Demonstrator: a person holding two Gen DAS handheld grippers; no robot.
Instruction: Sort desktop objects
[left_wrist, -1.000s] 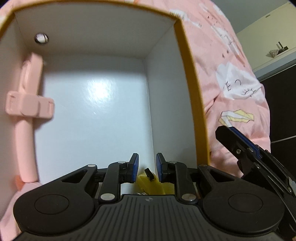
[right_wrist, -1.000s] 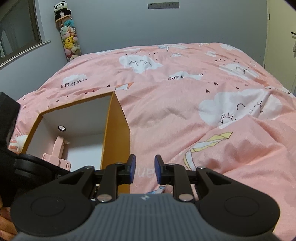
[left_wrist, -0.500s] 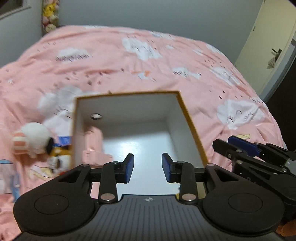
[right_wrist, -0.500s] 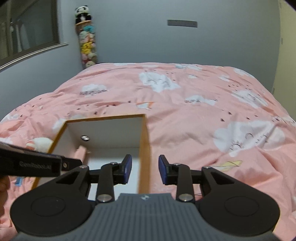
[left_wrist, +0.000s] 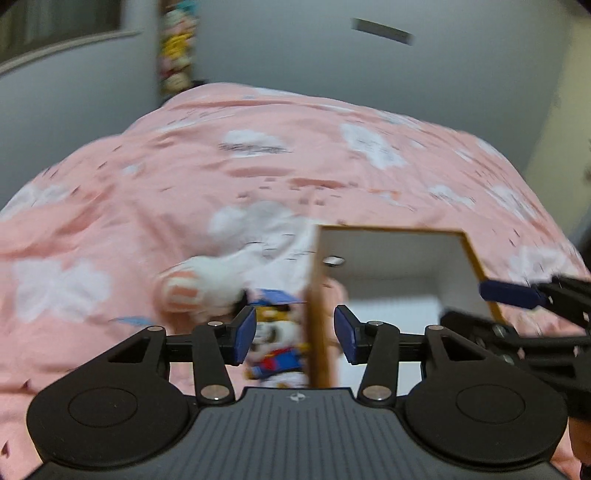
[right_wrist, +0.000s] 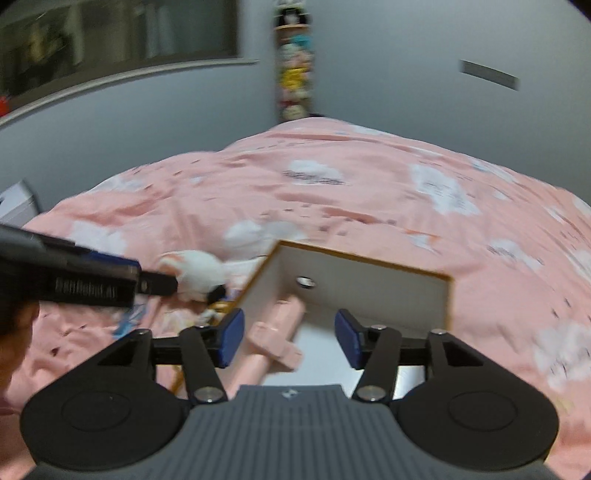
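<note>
An open box with orange outside and white inside (left_wrist: 391, 251) (right_wrist: 369, 284) lies on the pink bed cover. A pink stick with a clamp (right_wrist: 280, 325) lies along its left inner wall. My left gripper (left_wrist: 295, 334) hangs above the box's left wall, its jaws opening, nothing held between them. Left of the box lie a white plush (left_wrist: 207, 280) (right_wrist: 199, 273) and a colourful toy figure (left_wrist: 277, 332). My right gripper (right_wrist: 290, 339) hovers over the box's near part, jaws opening and empty. Each gripper shows in the other's view: the right gripper (left_wrist: 469, 304), the left gripper (right_wrist: 155, 282).
The pink cover with white clouds (left_wrist: 295, 166) spreads all around the box. A grey wall, a hanging column of plush toys (right_wrist: 295, 74) and a window ledge (right_wrist: 129, 74) stand behind the bed. A small round silvery spot (left_wrist: 333, 260) marks the box's far wall.
Both grippers have pulled back and up from the box, and their jaws have spread wider. The left view has swung from the box's inside to its left wall and the toys.
</note>
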